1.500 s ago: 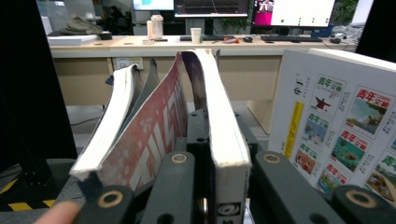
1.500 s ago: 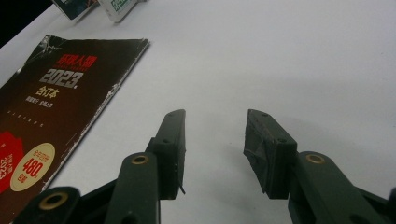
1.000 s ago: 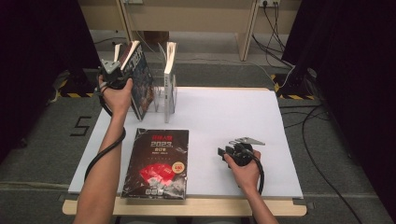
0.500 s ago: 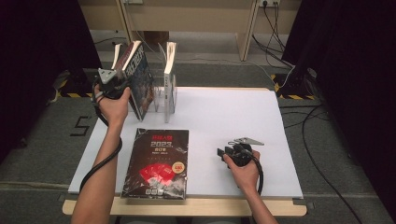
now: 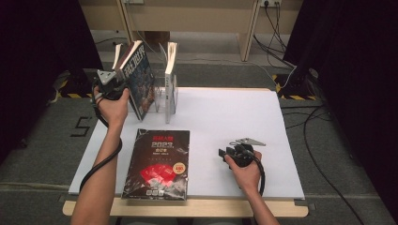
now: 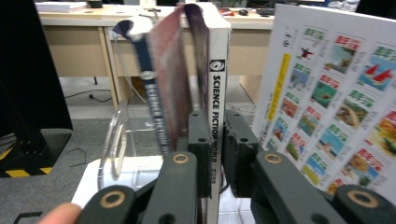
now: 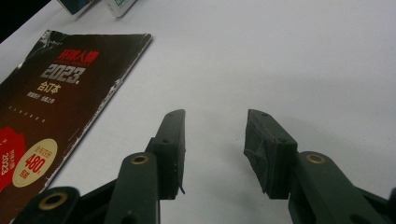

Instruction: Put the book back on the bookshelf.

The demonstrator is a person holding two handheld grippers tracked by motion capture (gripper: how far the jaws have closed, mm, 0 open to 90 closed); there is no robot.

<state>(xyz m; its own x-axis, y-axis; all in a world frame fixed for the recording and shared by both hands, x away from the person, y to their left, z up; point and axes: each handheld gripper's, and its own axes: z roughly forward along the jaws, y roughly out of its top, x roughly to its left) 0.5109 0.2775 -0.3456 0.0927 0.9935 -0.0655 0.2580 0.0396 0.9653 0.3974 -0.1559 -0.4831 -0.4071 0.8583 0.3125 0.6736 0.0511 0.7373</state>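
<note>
My left hand-held gripper [image 6: 215,140], jaws just closing, clamps the magazine [image 6: 215,88] spine; my right hand-held gripper [image 7: 215,140] rests open on the surface [image 7: 280,56].

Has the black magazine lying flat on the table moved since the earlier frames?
No. The black magazine lies at the same spot by the table's near edge.

The magazine [image 6: 217,93] pinched in the left tongs [image 6: 214,154] is paper, with a smooth white spine and glossy covers. The tongs are matt black plastic with brass-coloured rivets. The rack [image 6: 114,140] is clear, shiny plastic. The black book [image 5: 158,161] has a glossy cover, scuffed white along its edge. The desk [image 5: 234,117] has a matt white, smooth top with a pale wood edge.
</note>
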